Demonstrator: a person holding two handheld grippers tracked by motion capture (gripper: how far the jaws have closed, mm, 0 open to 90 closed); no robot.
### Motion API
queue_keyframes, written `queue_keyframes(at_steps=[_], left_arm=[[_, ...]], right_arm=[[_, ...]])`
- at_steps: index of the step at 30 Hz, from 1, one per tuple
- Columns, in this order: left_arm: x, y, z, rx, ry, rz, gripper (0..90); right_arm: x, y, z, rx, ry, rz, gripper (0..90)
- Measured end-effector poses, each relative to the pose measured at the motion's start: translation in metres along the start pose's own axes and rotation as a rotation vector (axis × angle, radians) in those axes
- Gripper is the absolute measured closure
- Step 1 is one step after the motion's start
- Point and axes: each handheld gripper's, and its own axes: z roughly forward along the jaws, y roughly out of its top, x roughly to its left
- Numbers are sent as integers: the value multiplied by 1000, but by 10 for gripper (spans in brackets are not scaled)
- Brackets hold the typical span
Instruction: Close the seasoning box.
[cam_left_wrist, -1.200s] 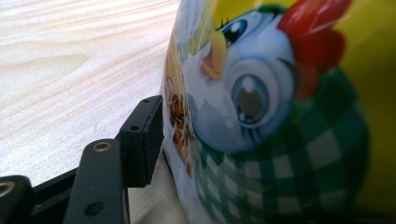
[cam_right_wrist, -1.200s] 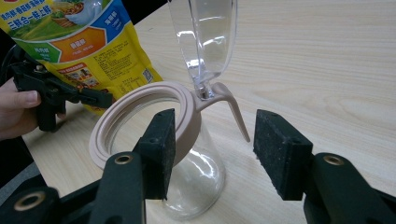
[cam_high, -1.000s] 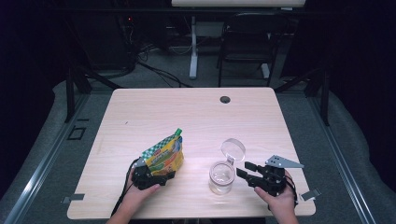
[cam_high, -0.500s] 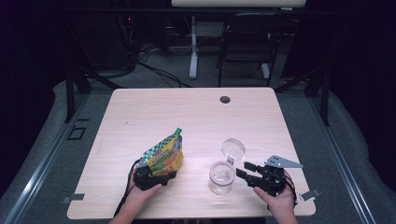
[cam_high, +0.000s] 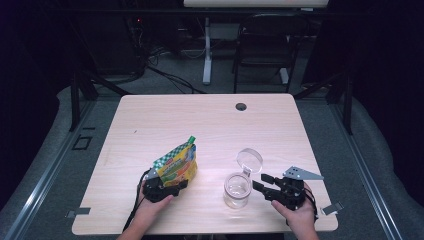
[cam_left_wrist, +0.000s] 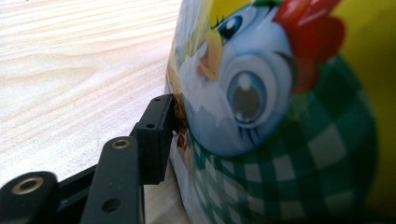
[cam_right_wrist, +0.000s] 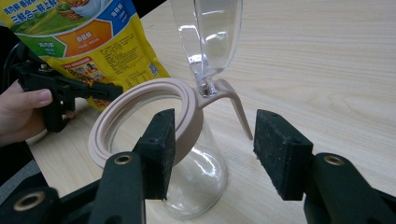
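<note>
A yellow and green snack bag (cam_high: 176, 167) stands upright near the table's front left, with a cartoon chick printed on it (cam_left_wrist: 261, 102). My left gripper (cam_high: 165, 189) is shut on its lower edge. One black finger (cam_left_wrist: 156, 135) presses the bag's side and the other is hidden behind it. To the right stands a clear glass jar (cam_high: 236, 190) with a beige rim (cam_right_wrist: 140, 116) and a clear lid (cam_right_wrist: 210, 37) flipped up. My right gripper (cam_right_wrist: 219, 149) is open just right of the jar (cam_high: 265, 187), with the rim's hinge tab (cam_right_wrist: 236, 109) in the gap.
The light wooden table (cam_high: 210, 125) has a dark cable hole (cam_high: 241, 106) near its far edge. A hand (cam_right_wrist: 21, 109) holds the left gripper beside the bag (cam_right_wrist: 88, 32). Chairs and desk legs stand in the dark beyond the table.
My right gripper has crept a little left toward the jar. The bag and my left gripper stay almost where they were.
</note>
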Motion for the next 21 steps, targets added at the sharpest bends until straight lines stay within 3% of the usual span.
queue_keyframes(at_steps=[7, 16, 21], left_arm=[[2, 1, 0, -9, 0, -26, 563], [5, 1, -3, -6, 15, -21, 595], [7, 2, -5, -19, 4, -37, 597]], right_arm=[[0, 0, 0, 1, -1, -3, 484], [0, 0, -1, 3, -3, -7, 484], [0, 1, -1, 5, -4, -10, 484]])
